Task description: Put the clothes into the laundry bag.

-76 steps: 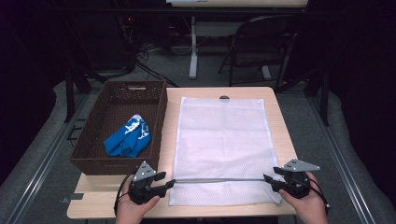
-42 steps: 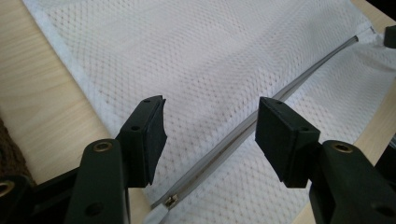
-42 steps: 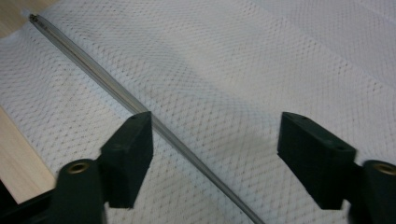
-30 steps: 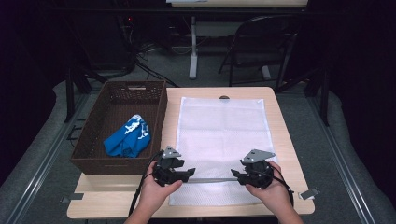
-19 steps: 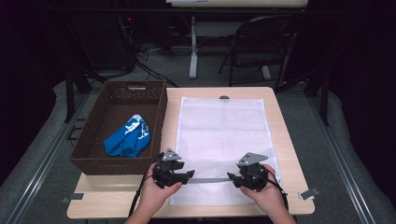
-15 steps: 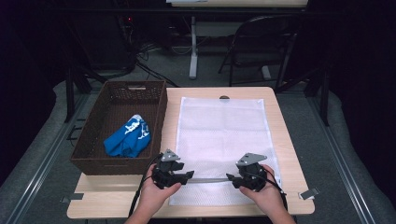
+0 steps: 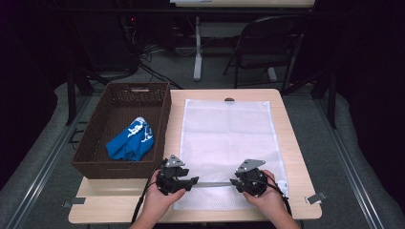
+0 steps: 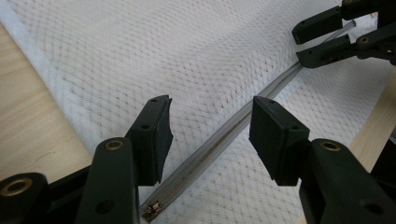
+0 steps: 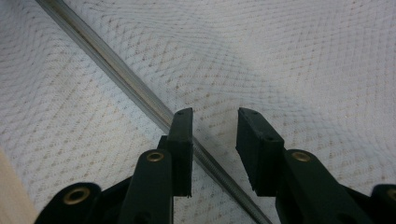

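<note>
A white mesh laundry bag (image 7: 228,138) lies flat on the wooden table (image 7: 296,143), its grey zipper (image 7: 212,184) running across the near end. My left gripper (image 7: 192,181) is low over the zipper's left part and open; in the left gripper view the zipper (image 8: 219,140) passes between the open fingers (image 8: 156,126), with the zipper pull (image 8: 149,212) near the bottom. My right gripper (image 7: 234,182) faces it from the right, also open. In the right gripper view the zipper (image 9: 116,74) runs under the left finger (image 9: 182,135). Nothing is gripped.
A brown wicker basket (image 7: 95,143) stands left of the bag and holds a crumpled blue cloth (image 7: 130,142). Metal clips (image 7: 316,197) sit at the table's front corners. A folding chair (image 7: 267,52) and dark floor lie beyond the far edge.
Both grippers have moved inward along the zipper from the bag's outer corners toward its middle. Over the last half second they have hardly shifted.
</note>
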The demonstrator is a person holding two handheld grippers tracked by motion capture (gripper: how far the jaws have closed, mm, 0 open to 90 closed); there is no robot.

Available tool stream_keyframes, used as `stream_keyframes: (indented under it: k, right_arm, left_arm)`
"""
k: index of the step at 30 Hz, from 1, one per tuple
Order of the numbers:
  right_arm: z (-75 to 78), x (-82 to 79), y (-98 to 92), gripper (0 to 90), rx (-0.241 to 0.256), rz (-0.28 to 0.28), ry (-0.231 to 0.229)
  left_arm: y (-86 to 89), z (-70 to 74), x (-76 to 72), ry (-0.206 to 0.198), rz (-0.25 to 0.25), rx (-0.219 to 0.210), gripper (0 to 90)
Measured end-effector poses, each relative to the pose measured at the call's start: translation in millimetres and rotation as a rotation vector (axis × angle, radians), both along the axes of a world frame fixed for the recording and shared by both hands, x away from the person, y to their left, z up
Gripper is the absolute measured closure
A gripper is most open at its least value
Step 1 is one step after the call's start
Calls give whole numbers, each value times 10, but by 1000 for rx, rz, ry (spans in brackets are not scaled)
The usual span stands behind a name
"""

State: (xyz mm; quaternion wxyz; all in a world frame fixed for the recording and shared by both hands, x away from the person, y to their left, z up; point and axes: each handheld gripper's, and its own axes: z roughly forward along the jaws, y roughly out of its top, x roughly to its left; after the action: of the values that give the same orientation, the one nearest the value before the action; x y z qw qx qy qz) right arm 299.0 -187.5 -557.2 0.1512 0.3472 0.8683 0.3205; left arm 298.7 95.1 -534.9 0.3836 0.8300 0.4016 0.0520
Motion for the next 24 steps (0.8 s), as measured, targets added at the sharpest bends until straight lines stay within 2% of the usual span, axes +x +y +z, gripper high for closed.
stream_keyframes:
  k: [8, 9, 14, 16, 21, 24]
  right_arm:
    - [-56, 45, 30, 684, 8, 11, 3]
    - [-67, 45, 34, 675, -7, 15, 0]
    - [-88, 22, 48, 627, -18, 25, -5]
    - [-122, 17, 45, 598, -32, 41, 11]
    - [-137, 23, 30, 550, -21, 36, 23]
    - [-146, 39, 11, 556, 0, 35, 40]
  left_arm:
    - [-40, -60, -8, 14, -18, 16, 484]
    - [-46, -77, -10, 19, -18, 17, 483]
    - [-60, -121, -13, 29, -17, 15, 483]
    - [-73, -141, -14, 29, -21, 23, 483]
    - [-83, -158, -19, 34, -27, 26, 483]
    - [-96, -171, -29, 37, -28, 18, 483]
